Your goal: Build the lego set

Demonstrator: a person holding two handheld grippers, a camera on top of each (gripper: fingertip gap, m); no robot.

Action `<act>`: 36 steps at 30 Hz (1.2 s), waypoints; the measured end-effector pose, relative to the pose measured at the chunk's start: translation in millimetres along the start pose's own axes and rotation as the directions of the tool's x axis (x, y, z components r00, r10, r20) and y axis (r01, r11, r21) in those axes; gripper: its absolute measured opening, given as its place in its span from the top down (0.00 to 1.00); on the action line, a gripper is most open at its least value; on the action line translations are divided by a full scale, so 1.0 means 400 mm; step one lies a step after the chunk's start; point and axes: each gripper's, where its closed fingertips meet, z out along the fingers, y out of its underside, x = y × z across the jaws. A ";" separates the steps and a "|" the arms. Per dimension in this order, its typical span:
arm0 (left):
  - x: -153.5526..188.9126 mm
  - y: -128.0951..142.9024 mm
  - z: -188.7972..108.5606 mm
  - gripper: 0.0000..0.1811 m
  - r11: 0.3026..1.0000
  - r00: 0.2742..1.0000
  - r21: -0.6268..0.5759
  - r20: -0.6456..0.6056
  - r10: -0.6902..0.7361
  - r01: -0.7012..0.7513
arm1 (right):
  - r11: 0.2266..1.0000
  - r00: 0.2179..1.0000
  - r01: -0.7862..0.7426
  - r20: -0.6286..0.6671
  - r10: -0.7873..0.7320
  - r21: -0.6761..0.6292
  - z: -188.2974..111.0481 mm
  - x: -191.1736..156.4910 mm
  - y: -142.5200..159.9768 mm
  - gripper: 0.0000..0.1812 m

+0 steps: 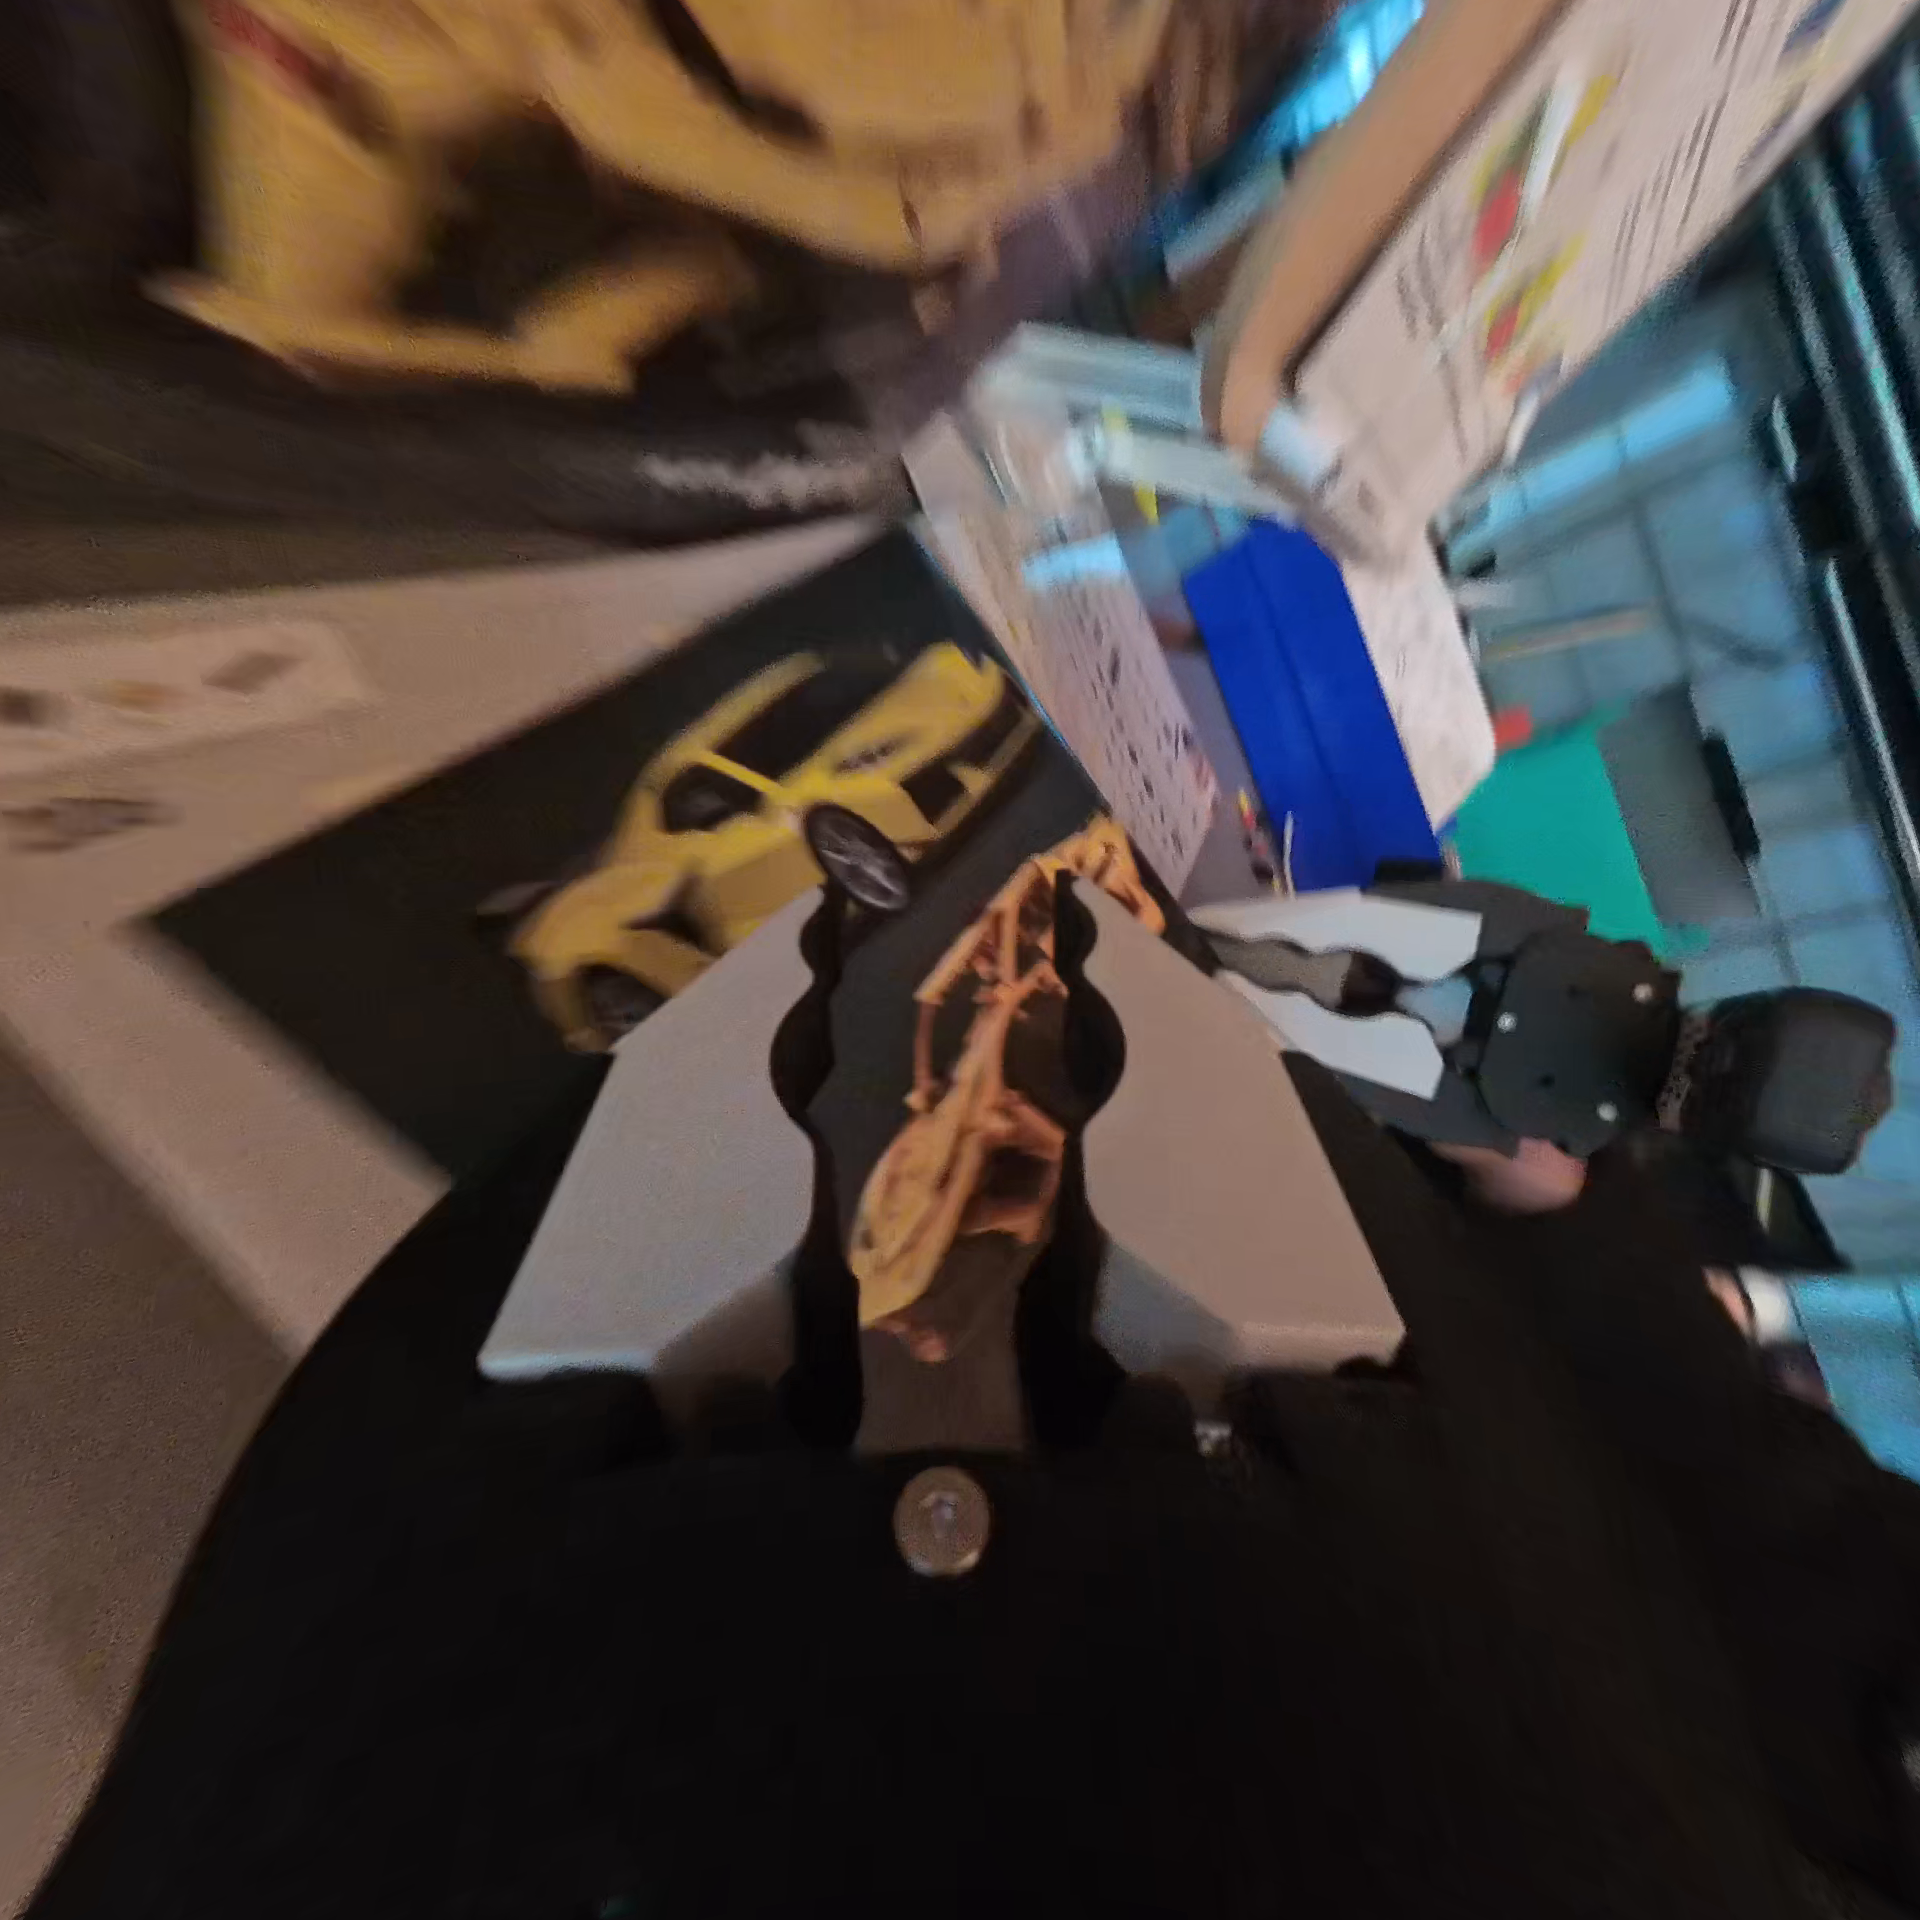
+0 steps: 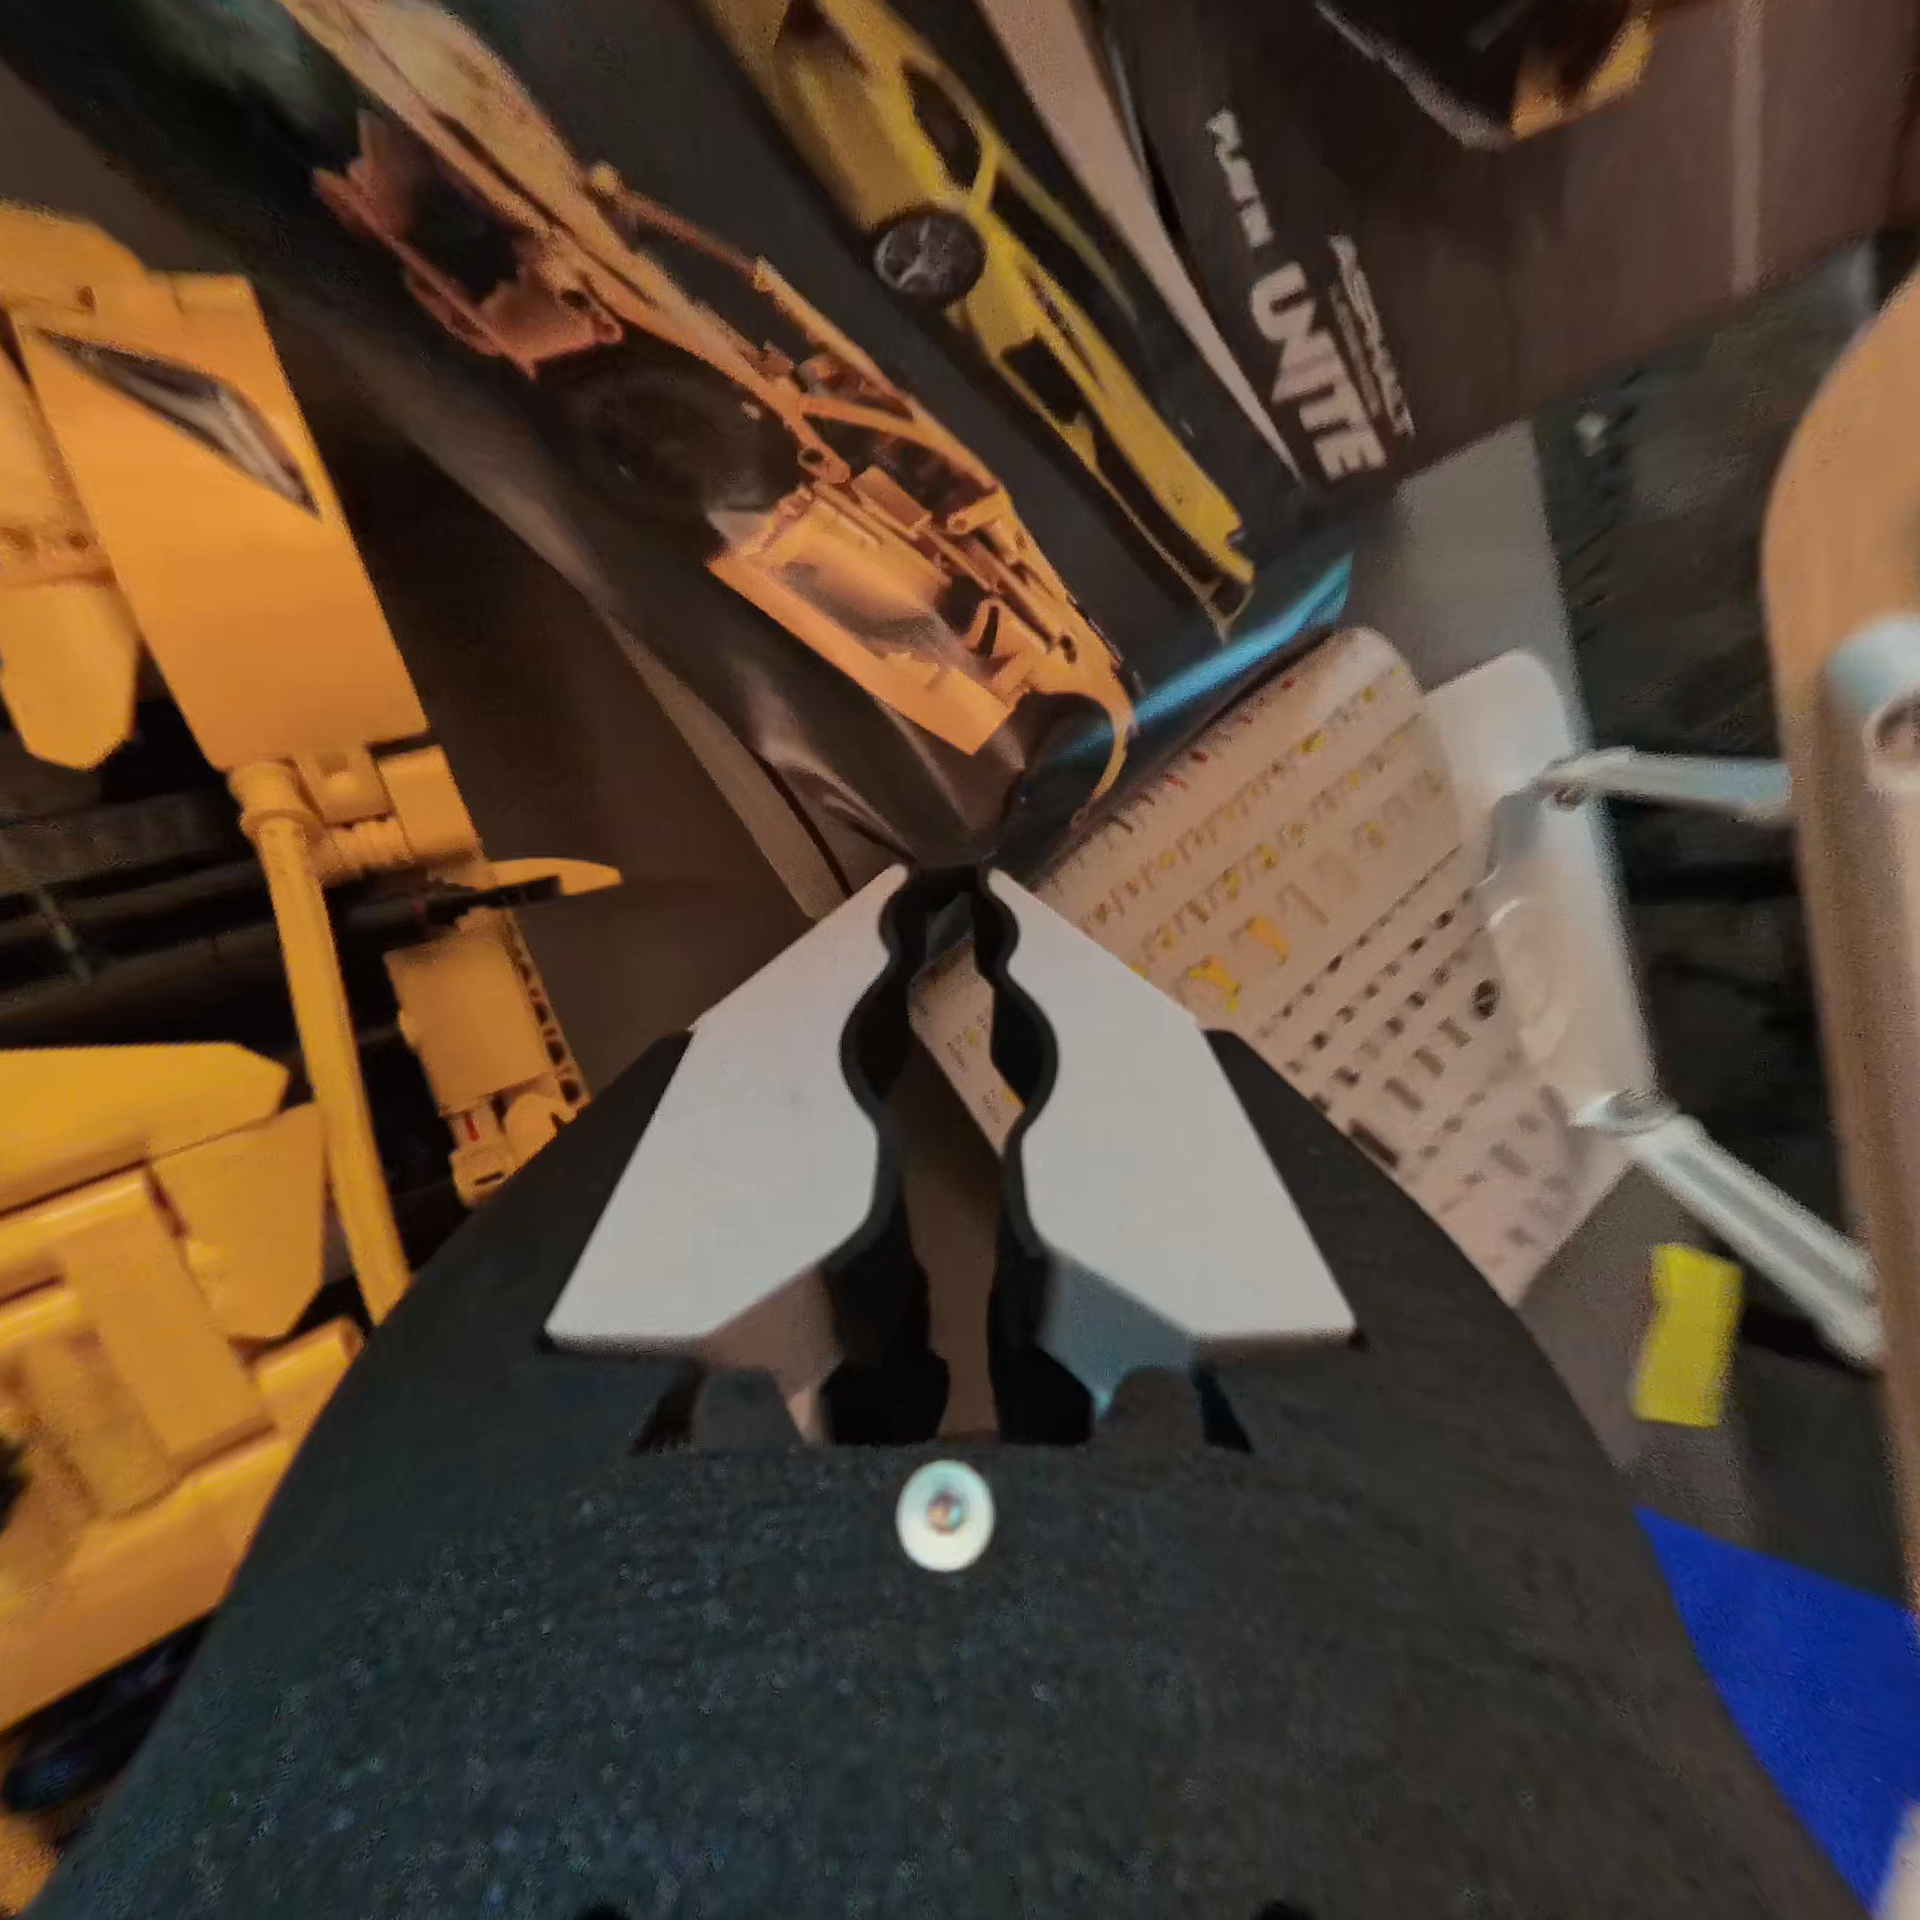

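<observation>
Two handheld grippers work over an open instruction booklet [image 1: 436, 914] with dark pages showing a yellow car. The right gripper [image 2: 940, 883] has its fingertips pinched shut on the curled edge of a booklet page [image 2: 997, 769], lifting it. The left gripper [image 1: 951, 914] hovers above the booklet with its jaws parted, holding nothing. The yellow lego model [image 2: 187, 935], partly built, stands beside the booklet's left edge in the right wrist view. A white parts-list sheet [image 2: 1340, 914] lies just past the lifted page.
</observation>
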 end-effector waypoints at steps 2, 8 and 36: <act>-0.040 -0.038 -0.059 0.77 0.995 0.998 0.091 0.053 -0.032 0.027 | 0.983 0.982 -0.182 0.055 0.180 0.034 -0.014 0.011 0.011 0.97; -0.027 0.003 -0.081 0.78 0.989 0.993 0.089 -0.022 -0.116 0.117 | 0.898 0.887 -0.436 0.199 0.418 0.062 -0.046 -0.014 0.039 0.98; 0.131 0.026 -0.030 0.95 0.941 0.895 0.200 -0.412 -0.173 0.274 | 0.872 0.802 -0.486 0.429 0.415 0.064 -0.081 -0.180 -0.290 0.70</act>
